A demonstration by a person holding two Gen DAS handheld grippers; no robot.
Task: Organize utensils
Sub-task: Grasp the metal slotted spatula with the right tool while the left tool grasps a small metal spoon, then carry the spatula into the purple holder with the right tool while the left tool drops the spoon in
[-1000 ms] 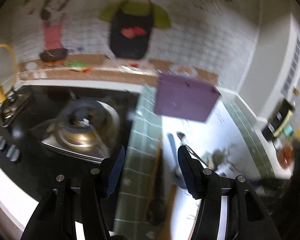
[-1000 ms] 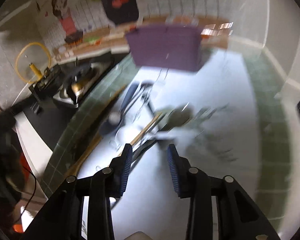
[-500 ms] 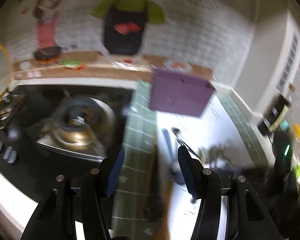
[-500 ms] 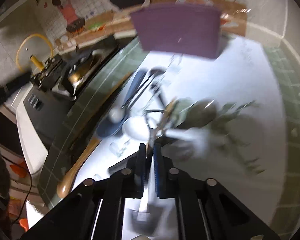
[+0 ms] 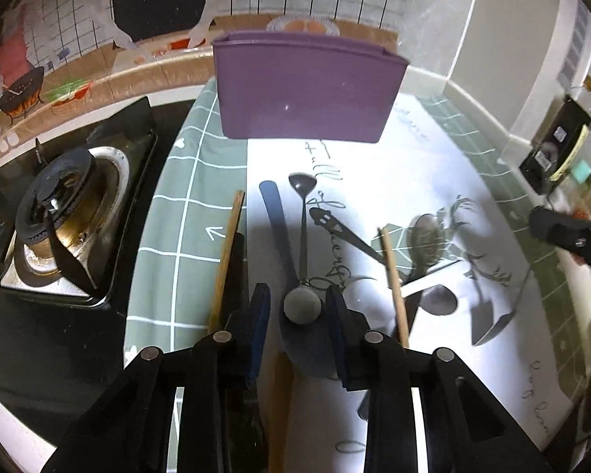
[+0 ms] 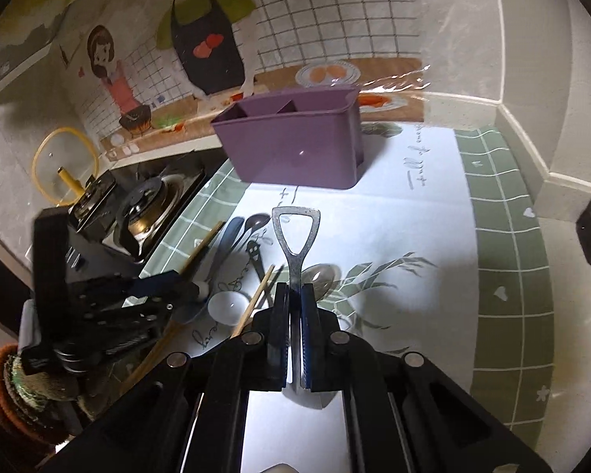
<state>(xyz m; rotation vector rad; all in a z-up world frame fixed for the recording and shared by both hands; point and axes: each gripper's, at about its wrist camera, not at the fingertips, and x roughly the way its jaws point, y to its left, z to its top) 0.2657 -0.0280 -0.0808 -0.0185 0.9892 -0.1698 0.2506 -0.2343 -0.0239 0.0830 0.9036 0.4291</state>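
Observation:
A purple utensil holder (image 5: 307,90) stands at the back of the mat; it also shows in the right wrist view (image 6: 295,146). My left gripper (image 5: 297,307) is open, low over the pile, its jaws either side of a grey ball-ended utensil (image 5: 302,306). A blue spatula (image 5: 275,220), a wooden stick (image 5: 226,256), a dark spoon (image 5: 303,185) and a chopstick (image 5: 394,280) lie there. My right gripper (image 6: 294,307) is shut on a metal shovel-shaped spoon (image 6: 295,236), lifted above the mat, handle loop pointing toward the holder.
A gas stove (image 5: 63,220) sits left of the green checked mat (image 5: 177,213). A small white dish (image 6: 228,307) lies among the utensils. A yellow-rimmed glass lid (image 6: 63,165) leans at the far left. A black device (image 5: 555,149) stands at the right wall.
My right gripper closed on the shovel-shaped spoon and lifted it off the mat. My left gripper moved right and down over the utensil pile, still open.

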